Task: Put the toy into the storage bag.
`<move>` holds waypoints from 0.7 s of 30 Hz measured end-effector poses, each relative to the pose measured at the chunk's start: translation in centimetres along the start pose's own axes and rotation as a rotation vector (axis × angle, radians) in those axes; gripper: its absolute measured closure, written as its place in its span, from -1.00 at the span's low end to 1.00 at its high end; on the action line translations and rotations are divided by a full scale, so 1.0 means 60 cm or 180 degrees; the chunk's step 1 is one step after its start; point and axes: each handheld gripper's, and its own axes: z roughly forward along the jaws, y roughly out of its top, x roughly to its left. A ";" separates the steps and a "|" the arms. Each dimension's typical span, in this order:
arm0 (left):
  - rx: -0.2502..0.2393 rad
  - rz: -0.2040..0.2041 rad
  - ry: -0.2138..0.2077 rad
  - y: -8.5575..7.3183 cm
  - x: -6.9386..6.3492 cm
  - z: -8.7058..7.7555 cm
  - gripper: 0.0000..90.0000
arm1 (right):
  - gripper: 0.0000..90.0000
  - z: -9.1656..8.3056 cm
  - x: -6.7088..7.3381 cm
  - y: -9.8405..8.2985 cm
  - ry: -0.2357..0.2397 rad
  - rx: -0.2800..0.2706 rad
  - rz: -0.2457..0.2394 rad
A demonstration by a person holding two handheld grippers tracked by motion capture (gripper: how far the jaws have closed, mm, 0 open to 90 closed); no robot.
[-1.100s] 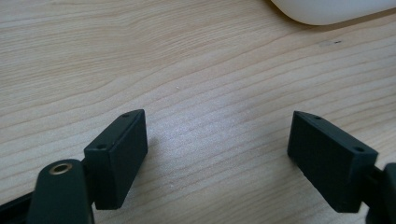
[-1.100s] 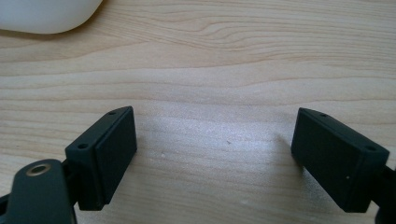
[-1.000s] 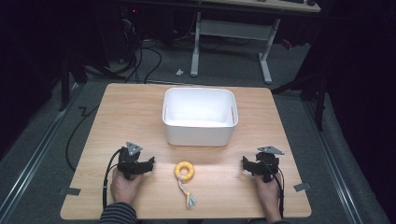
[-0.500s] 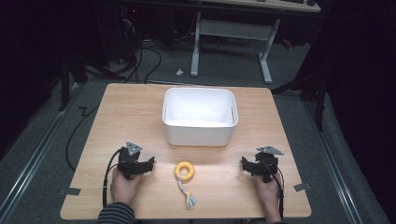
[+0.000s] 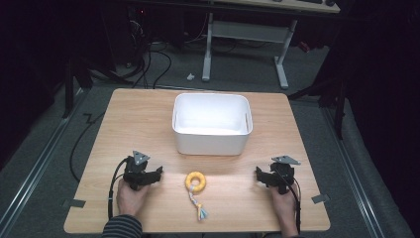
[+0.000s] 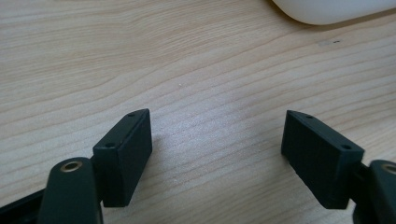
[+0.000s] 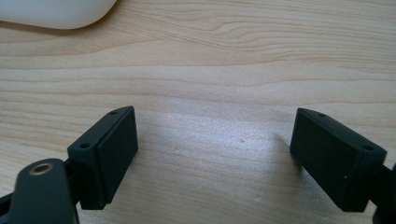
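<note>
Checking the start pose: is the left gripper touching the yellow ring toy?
Apart. The high view shows bare table between the left gripper and the yellow ring toy.

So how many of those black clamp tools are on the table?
2. The left gripper sits at the table's near left and the right gripper at its near right, either side of the yellow ring toy. Both stand open.

Left gripper [image 5: 159,173] and right gripper [image 5: 257,173] low, jaws wide and empty, the left's just closing slightly.
</note>
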 end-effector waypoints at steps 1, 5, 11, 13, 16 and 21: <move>-0.0005 -0.0020 -0.0008 0.001 0.001 -0.001 -0.45 | -0.66 0.000 0.000 0.000 0.0000 0.0000 0.0002; -0.0012 -0.0049 -0.0033 0.003 0.001 -0.007 -0.46 | -0.66 0.000 0.001 0.000 0.0010 0.0004 -0.0009; -0.0014 -0.0086 -0.0223 0.011 0.000 -0.017 -0.47 | -0.66 -0.001 0.001 0.000 0.0015 0.0006 0.0001; 0.0003 -0.0067 -0.0262 0.015 -0.003 -0.023 -0.47 | -0.66 -0.001 0.001 -0.001 0.0016 0.0003 -0.0006; 0.0011 -0.0041 -0.0270 0.018 -0.004 -0.029 -0.47 | -0.66 -0.001 0.002 -0.001 0.0015 0.0005 -0.0002; -0.0004 -0.0038 -0.0337 0.024 -0.006 -0.044 -0.47 | -0.66 -0.001 0.002 -0.001 0.0014 0.0005 -0.0001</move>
